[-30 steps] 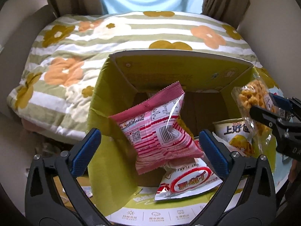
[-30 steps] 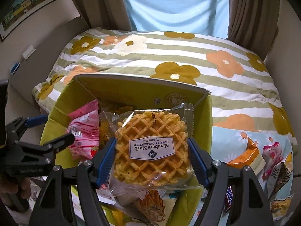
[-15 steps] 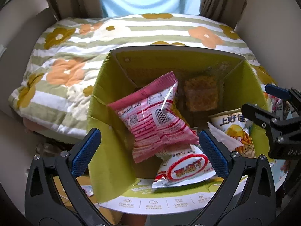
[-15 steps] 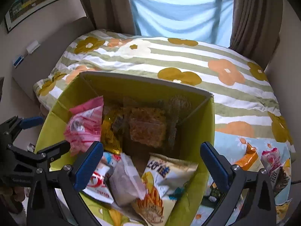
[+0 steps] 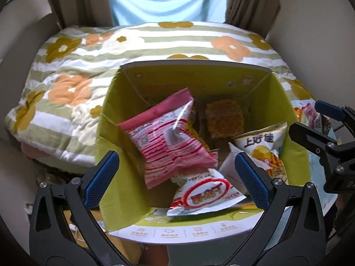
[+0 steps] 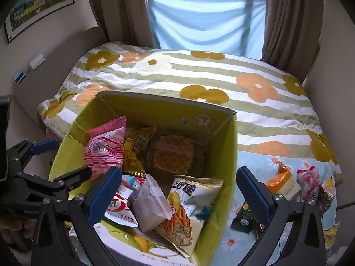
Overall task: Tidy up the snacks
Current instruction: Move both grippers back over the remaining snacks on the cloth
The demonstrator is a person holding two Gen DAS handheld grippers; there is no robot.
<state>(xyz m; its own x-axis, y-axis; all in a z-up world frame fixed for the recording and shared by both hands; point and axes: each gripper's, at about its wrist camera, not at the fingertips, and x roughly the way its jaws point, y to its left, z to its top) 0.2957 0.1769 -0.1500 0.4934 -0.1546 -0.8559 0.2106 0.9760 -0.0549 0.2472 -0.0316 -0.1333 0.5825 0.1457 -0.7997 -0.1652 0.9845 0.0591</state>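
Nearest the right wrist camera, the right gripper [image 6: 178, 190] stands wide apart with nothing between its jaws; they have just been opening. The left gripper [image 5: 176, 177] is likewise spread and empty, over the near edge of the box [image 6: 224, 153]. Inside the box, near to far, lie a chip bag [image 6: 188, 201], a white packet [image 6: 150, 204], a pink bag [image 6: 104, 150] leaning on the left wall, and the waffle pack [image 6: 174, 155] flat on the floor by the far wall, its long axis roughly across the box. The drop looks done. Next, I judge, the right gripper should swing to the loose snacks [image 6: 281, 184] on the blue cloth beside the box and close on one. Beyond lies the flowered quilt [image 6: 221, 75].
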